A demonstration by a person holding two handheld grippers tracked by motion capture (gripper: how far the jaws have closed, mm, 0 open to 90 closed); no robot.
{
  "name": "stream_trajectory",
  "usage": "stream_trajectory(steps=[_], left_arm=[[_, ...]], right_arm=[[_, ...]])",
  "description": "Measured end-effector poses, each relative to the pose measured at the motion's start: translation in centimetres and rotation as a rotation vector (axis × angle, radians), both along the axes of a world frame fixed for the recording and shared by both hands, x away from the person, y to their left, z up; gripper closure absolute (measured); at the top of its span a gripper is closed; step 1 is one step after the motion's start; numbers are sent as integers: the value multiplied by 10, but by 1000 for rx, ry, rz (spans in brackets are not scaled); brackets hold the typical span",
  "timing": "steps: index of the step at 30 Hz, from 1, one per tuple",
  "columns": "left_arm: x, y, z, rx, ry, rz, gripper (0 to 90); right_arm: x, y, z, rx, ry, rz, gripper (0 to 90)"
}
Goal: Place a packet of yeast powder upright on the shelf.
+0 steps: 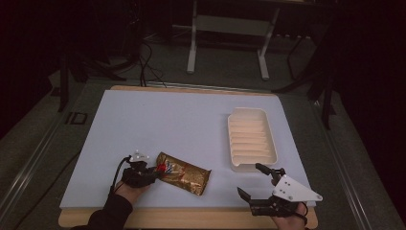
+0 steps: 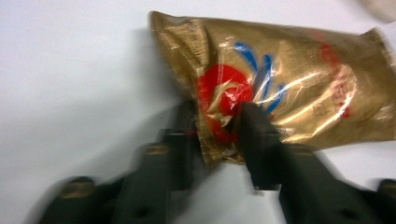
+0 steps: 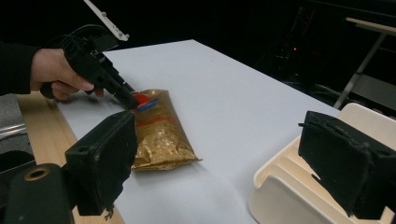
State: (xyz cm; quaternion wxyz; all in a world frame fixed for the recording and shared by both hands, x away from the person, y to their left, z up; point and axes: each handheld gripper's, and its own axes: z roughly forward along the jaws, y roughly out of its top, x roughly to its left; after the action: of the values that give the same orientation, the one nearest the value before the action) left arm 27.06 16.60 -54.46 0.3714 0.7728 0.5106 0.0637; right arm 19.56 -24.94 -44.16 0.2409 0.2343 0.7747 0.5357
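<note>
A gold foil snack bag (image 1: 184, 175) with a red and blue logo lies flat near the front of the pale mat (image 1: 167, 120). My left gripper (image 1: 155, 173) is shut on the bag's left end. In the left gripper view its jaws (image 2: 218, 112) pinch the crumpled edge of the bag (image 2: 299, 79) right at the red logo. My right gripper (image 1: 249, 179) hovers open at the front right, just before the cream ribbed tray (image 1: 276, 155). In the right gripper view, the wide-apart jaws (image 3: 219, 149) frame the bag (image 3: 161, 135), the left gripper (image 3: 128, 100) and the tray's corner (image 3: 280, 186).
The tray stands empty on the right half of the mat. A wooden table edge (image 1: 191, 218) shows along the front. Beyond the table are a dark floor, cables and a white stand (image 1: 230, 28).
</note>
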Motion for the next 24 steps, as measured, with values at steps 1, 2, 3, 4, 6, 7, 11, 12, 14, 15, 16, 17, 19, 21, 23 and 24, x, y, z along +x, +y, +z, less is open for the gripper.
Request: stream_trajectory(steps=[1, 2, 3, 4, 6, 7, 11, 12, 14, 15, 16, 17, 19, 21, 23, 24], left_arm=[[0, -2, 0, 11, -4, -8, 800], [-1, -3, 0, 14, -3, -5, 809], [0, -4, 1, 20, -2, -13, 836], [-1, -5, 2, 25, -6, -11, 852], [-1, -5, 4, 25, -13, -14, 869], [-1, -5, 7, 22, -23, -14, 878], [-5, -7, 19, 36, -77, -34, 896], [-5, -8, 22, 34, -87, -36, 896], [-6, -8, 24, 34, -93, -39, 897], [-6, -8, 27, 35, -101, -47, 897], [-7, -8, 31, 29, -112, -51, 897], [-8, -8, 34, 29, -121, -55, 897], [-10, -10, 39, 34, -140, -67, 897], [-11, -11, 43, 39, -156, -79, 897], [-12, -13, 48, 44, -169, -88, 897], [-13, -14, 50, 55, -182, -91, 897]], right_arm=[[0, 0, 0, 0, -1, 0, 117], [0, 0, 0, -1, -4, 0, 117], [0, 0, 0, 0, -4, 0, 117], [0, 0, 0, 0, -3, 0, 117], [0, 0, 0, -1, -3, -2, 117], [0, -1, 0, 1, -3, -1, 117], [0, -1, 1, 6, -3, -4, 117], [0, -1, 1, 5, -3, -4, 117], [0, -1, 1, 6, -3, -4, 117], [0, -1, 1, 6, -2, -4, 117], [0, -2, 1, 8, -4, -5, 117], [0, -2, 1, 10, -3, -5, 117], [0, -3, 2, 23, -3, -9, 117], [0, -4, 2, 32, 3, -11, 117], [0, -4, 2, 38, 2, -14, 116], [0, -5, 2, 40, 0, -12, 116]])
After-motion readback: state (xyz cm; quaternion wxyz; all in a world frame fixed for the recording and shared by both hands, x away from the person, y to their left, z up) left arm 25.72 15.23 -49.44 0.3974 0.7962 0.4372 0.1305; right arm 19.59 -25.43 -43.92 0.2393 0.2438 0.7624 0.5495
